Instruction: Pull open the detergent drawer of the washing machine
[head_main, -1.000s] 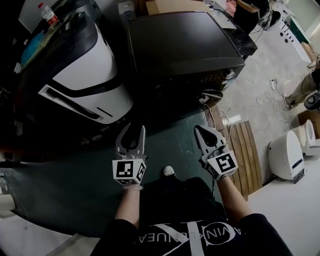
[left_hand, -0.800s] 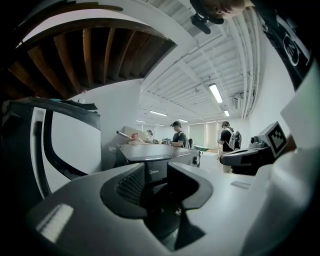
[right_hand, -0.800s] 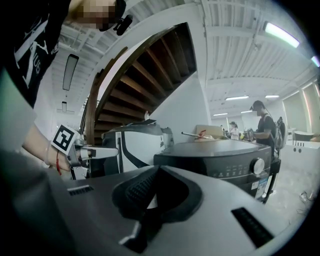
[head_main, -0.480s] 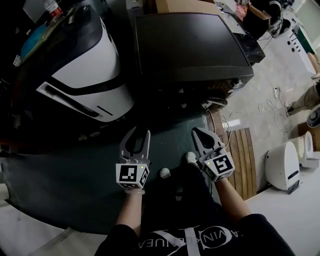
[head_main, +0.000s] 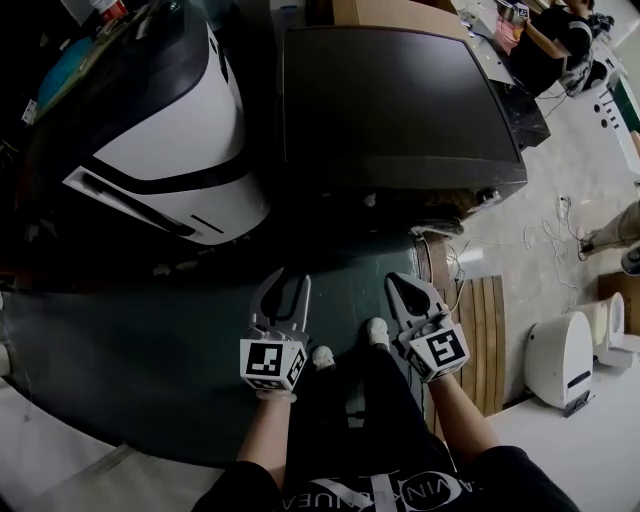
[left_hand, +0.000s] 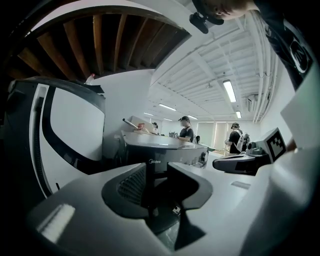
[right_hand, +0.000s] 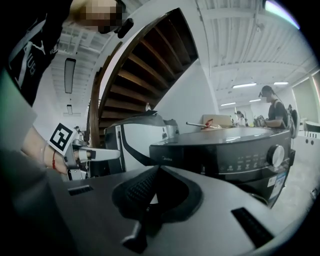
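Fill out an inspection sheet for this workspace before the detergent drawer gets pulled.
Surface: dark green floor mat underfoot; pale floor beyond it on the right.
Job's things: dark washing machine ahead, dial on its front panel; no drawer seen pulled out.
Clutter: wooden slat board, small white unit, bottle on the neighbouring machine.
Grippers: left gripper open, empty; right gripper shut, empty; both short of the washing machine.
Cables: white leads loose on the pale floor, right of the washing machine.
Surroundings: white-and-black machine at left, wooden staircase, people at a far bench.
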